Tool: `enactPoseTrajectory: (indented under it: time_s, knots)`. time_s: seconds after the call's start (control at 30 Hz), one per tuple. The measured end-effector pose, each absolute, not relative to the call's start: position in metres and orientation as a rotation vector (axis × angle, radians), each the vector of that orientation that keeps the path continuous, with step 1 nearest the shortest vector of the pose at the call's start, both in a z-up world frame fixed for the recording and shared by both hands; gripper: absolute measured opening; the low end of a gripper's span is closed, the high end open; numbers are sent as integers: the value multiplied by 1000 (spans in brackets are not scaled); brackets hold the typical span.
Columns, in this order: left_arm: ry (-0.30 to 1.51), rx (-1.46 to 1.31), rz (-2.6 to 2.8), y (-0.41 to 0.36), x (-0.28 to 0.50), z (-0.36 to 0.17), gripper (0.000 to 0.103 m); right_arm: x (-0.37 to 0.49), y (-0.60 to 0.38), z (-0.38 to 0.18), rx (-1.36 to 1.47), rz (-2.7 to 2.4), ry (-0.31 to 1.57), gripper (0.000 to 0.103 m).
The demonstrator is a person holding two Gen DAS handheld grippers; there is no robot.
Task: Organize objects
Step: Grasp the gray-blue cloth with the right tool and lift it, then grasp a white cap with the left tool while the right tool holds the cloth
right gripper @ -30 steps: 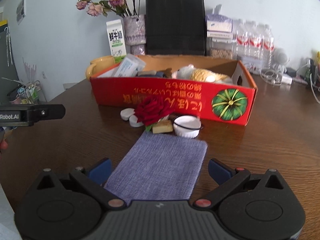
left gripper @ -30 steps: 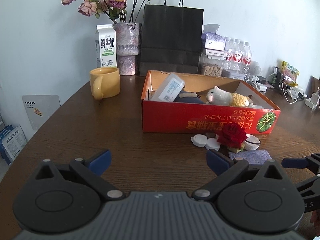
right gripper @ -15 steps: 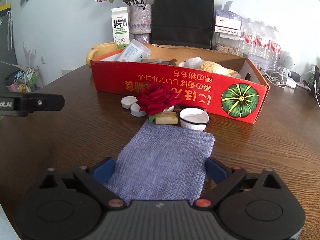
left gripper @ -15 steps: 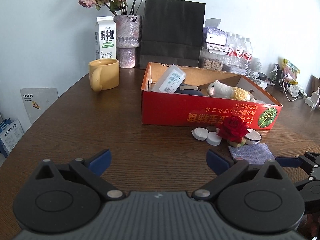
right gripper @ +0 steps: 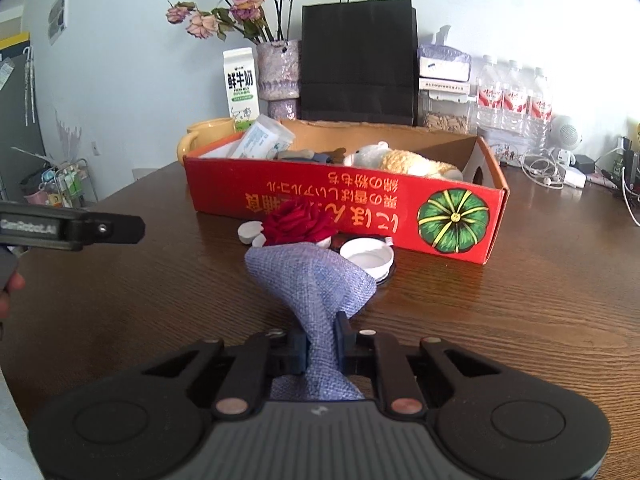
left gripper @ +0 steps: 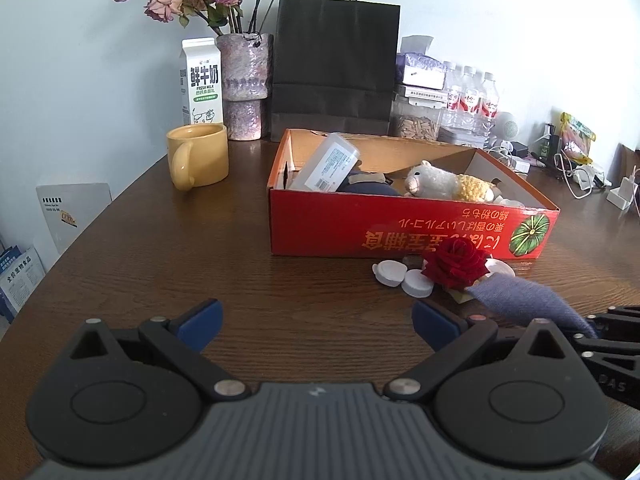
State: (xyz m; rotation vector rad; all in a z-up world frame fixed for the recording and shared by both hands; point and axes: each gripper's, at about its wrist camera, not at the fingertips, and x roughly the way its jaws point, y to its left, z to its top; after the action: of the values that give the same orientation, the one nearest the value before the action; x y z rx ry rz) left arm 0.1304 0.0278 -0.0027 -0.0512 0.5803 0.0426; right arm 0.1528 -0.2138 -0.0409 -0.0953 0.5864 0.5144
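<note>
Right gripper (right gripper: pixel 321 334): jaws closing, pinched on bunched cloth (right gripper: pixel 316 276). Left gripper (left gripper: pixel 316 320): apart, empty. Risk: lifted cloth's far edge drags rose (right gripper: pixel 298 220) and cap (right gripper: pixel 366 254), toppling them.

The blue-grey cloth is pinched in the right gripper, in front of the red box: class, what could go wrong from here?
1. The right gripper is closing on only a bunched end of the cloth, so it might slip free.
2. The cloth's far edge hangs next to the red rose and the white lid; lifting may drag them.
3. The red box already holds a plush toy, so the cloth may drape over its wall.
</note>
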Motion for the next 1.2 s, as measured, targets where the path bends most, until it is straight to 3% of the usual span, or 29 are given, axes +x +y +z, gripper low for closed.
enactPoseTrajectory:
  time_s: [0.6, 0.93, 1.07, 1.1, 1.13, 1.17, 1.2]
  knots:
    - [662, 37, 52, -8, 226, -34, 102, 176, -246, -17, -53, 469, 467, 12]
    - [700, -21, 40, 0, 241, -42, 79, 189, -249, -21, -42, 476, 472, 12]
    - [697, 1, 38, 1, 237, -45, 76, 190, -250, -22, -36, 476, 472, 12]
    - [693, 6, 34, 0, 237, -45, 73, 191, -249, -23, -35, 475, 473, 12]
    - [686, 10, 25, -1, 235, -45, 62, 191, -249, -23, -35, 475, 473, 12]
    - [679, 15, 13, -2, 234, -44, 43, 191, -249, -23, -35, 474, 473, 12]
    - [672, 20, 5, -3, 233, -43, 30, 191, -249, -23, -35, 474, 473, 12]
